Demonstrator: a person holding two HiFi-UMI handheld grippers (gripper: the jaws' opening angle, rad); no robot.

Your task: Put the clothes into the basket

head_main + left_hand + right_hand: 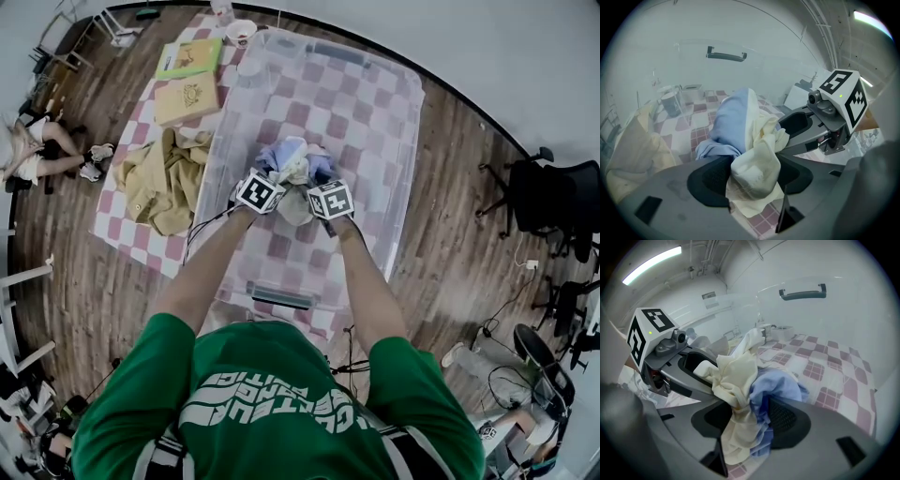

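As the blue-and-cream bundle (293,161) sits low inside the clear basket (398,131), the drop-off step is in hand.
The left hand-held gripper (754,177) and right hand-held gripper (747,422) stand with jaws partly apart, cloth loose between them; next, I judge, they must lift clear without snagging it, then fetch the tan garment (159,183) beside the basket. The bundle is crumpled, peak up, longer from gripper to gripper.

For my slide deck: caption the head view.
Left gripper and right gripper at a clothes bundle inside the clear basket.
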